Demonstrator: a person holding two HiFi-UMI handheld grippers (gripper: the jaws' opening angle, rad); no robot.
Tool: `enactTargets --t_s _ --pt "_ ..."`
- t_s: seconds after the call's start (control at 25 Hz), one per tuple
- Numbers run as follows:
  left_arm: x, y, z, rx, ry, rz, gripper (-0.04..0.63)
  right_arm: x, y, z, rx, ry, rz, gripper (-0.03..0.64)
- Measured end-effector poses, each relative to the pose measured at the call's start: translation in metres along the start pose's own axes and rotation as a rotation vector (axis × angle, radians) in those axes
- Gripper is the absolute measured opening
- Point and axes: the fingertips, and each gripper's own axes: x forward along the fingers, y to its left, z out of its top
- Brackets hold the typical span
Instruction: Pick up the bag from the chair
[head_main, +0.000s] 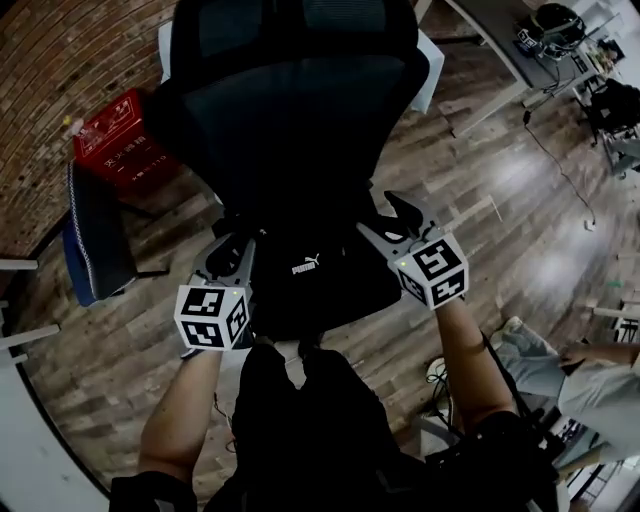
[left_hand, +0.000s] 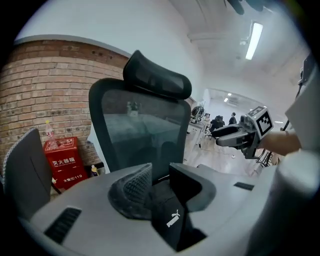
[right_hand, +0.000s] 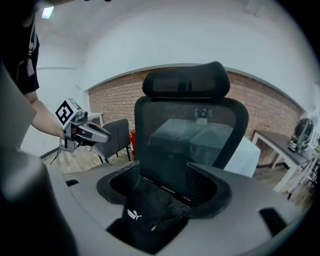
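Two in play: the left hand-held gripper and the right hand-held gripper flank the bag on the chair.
Left hand-held gripper: jaws a little apart. Its own view shows the bag's dark fabric in the narrow gap, and no pad appears to press on it.
Right hand-held gripper: jaws wide apart. The bag's top lies below and between them, untouched as far as its view shows.
Bag: black and soft, slumped on the chair's seat just in front of the mesh backrest, between the two tools.
Step in hand: by the look of it, the approach to the grasp. The bag is not yet off the seat.
Doing it well: the left jaws probably need to spread wider before going in. A raised fold or strap looks a better hold than flat cloth. Both sides should close evenly, then lift straight up and clear of the backrest so the soft bag does not sag out.
Risk: pinching the seat cushion along with the cloth.
Writing on the bag: a white leaping-cat logo over the word PUMA.
Writing nearby: a red box by the brick wall carries white Chinese characters and the digits 119.
Markers: black-and-white square codes on each tool's cube.
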Motion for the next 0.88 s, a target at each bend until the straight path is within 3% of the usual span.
enactTargets --t_s 0.04,0.2,0.36,0.88 --pt "0.007 0.005 -0.009 0.001 0.02 -0.004 0.118 0.01 0.0 -0.009 0.005 0.017 0.01 0.291" --pt "0.034 0.022 -0.045 0.031 0.115 -0.014 0.152 0.049 -0.001 -0.042 0.016 0.083 0.036 0.31" --pt "0.065 0.028 -0.079 0.06 0.219 -0.05 0.25 0.084 -0.002 -0.073 -0.01 0.156 0.048 0.313" --pt "0.164 0.067 -0.17 0.231 0.433 -0.02 0.287 0.174 -0.025 -0.192 0.172 0.309 0.044 0.334"
